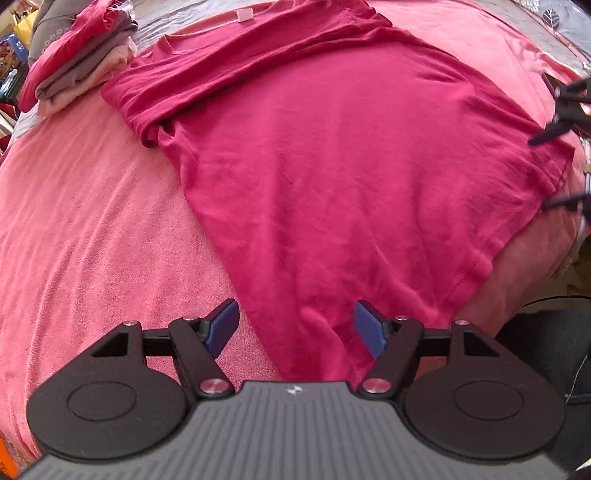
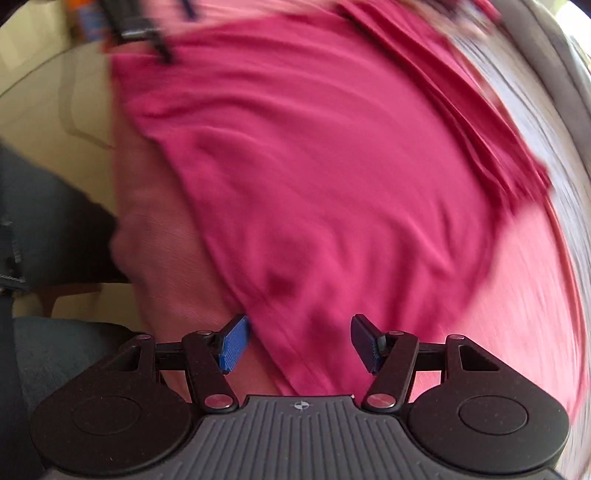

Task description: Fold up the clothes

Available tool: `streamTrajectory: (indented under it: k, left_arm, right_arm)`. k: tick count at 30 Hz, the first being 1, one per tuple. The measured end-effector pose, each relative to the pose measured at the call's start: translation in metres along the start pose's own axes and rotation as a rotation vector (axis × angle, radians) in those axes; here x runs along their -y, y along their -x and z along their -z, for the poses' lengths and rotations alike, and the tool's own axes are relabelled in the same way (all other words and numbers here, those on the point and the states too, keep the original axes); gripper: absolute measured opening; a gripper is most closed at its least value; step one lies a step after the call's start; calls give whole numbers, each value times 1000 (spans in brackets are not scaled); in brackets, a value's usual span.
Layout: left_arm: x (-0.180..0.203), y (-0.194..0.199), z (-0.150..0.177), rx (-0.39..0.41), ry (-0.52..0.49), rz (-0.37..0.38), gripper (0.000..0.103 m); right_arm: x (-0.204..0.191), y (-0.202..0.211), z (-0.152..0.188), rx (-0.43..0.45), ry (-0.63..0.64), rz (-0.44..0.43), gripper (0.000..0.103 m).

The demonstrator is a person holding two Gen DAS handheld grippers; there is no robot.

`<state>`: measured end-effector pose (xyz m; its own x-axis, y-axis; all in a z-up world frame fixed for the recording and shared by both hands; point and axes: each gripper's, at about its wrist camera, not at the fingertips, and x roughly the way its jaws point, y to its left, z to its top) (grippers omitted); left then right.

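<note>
A crimson T-shirt [image 1: 332, 166] lies spread flat on a pink towel [image 1: 92, 221], its collar and white neck label [image 1: 245, 14] at the far end. My left gripper [image 1: 295, 314] hangs open, pointing steeply down over the shirt's near hem corner, with cloth below its blue pads [image 1: 223, 325] but not pinched. My right gripper [image 1: 554, 170] shows at the right edge, over the shirt's other hem corner. In the blurred right wrist view, the right gripper [image 2: 298, 328] is open above the T-shirt [image 2: 332, 166] hem, nothing gripped.
A stack of folded clothes [image 1: 81, 66] sits on the far left of the towel. A grey patterned bedspread [image 1: 569, 22] shows beyond the towel. A person's dark trouser leg [image 2: 48, 221] and the cream floor [image 2: 55, 110] lie past the bed's edge.
</note>
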<state>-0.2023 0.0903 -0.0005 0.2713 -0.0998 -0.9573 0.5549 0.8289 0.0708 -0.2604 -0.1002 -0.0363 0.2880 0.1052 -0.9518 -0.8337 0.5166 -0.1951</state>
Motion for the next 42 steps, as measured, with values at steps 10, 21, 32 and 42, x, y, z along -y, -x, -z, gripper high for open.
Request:
streamTrajectory:
  k: [10, 21, 32, 42]
  left_arm:
    - [9, 4, -18, 63, -87, 97, 71]
    - [83, -14, -29, 180, -426, 169, 71]
    - [47, -33, -32, 133, -308, 13, 78]
    - [-15, -13, -49, 122, -119, -127, 79]
  right_arm:
    - [-5, -5, -8, 84, 110, 16, 33]
    - [77, 18, -31, 123, -360, -27, 24]
    - [147, 0, -10, 89, -689, 13, 30]
    - [72, 31, 4, 58, -399, -67, 42]
